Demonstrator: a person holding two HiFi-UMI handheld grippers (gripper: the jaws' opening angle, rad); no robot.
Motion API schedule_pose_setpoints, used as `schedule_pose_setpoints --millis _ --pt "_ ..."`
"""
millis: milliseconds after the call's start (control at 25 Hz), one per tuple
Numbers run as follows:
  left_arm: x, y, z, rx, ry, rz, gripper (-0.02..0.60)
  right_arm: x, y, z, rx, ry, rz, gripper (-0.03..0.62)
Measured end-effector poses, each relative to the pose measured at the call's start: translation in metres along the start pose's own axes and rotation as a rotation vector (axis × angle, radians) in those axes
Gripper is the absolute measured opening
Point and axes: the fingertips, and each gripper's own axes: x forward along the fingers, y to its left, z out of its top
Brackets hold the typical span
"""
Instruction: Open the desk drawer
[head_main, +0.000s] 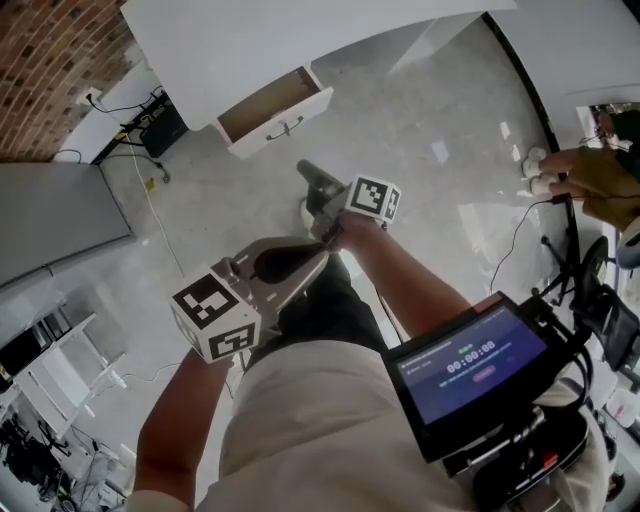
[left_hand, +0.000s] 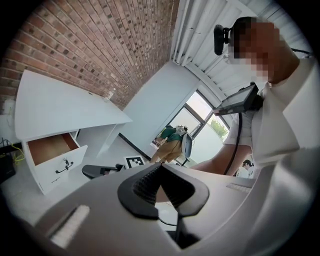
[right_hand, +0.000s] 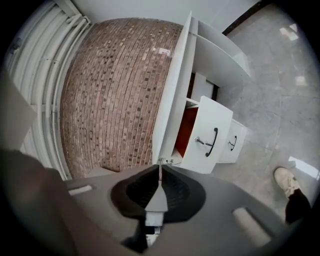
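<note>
The white desk (head_main: 230, 40) stands at the top of the head view. Its upper drawer (head_main: 272, 108) is pulled out, showing a brown inside and a dark handle (head_main: 284, 127). My right gripper (head_main: 310, 175) hovers over the floor a little short of the drawer, shut and empty. My left gripper (head_main: 310, 265) is lower and closer to my body, also shut on nothing. The left gripper view shows the open drawer (left_hand: 52, 155) off to the left. In the right gripper view the open drawer (right_hand: 207, 135) is ahead, with a closed lower drawer (right_hand: 235, 142) beside it.
A brick wall (head_main: 50, 70) is behind the desk, with cables (head_main: 150, 180) on the floor beside it. A grey panel (head_main: 60, 215) lies at left. Another person (head_main: 590, 180) and an office chair (head_main: 595, 290) are at right. A tablet (head_main: 470, 365) hangs on my chest.
</note>
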Motion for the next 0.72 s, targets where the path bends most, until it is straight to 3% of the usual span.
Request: schedule_pose_setpoints --millis 320,600,720 --pt "-0.023 -0.046 -0.01 0.003 -0.016 -0.005 0.006 -0.042 0.059 -0.041 -0.073 0.083 0.026 0.015" --pt "-0.032 -0.043 -0.008 -0.007 -0.033 -0.027 0.006 -0.038 0.086 -0.05 -0.113 0.108 0.042 0.014" --pt "-0.033 -0.064 -0.009 0.003 -0.037 -0.031 0.006 -0.056 0.102 -0.059 -0.131 0.118 0.053 0.014"
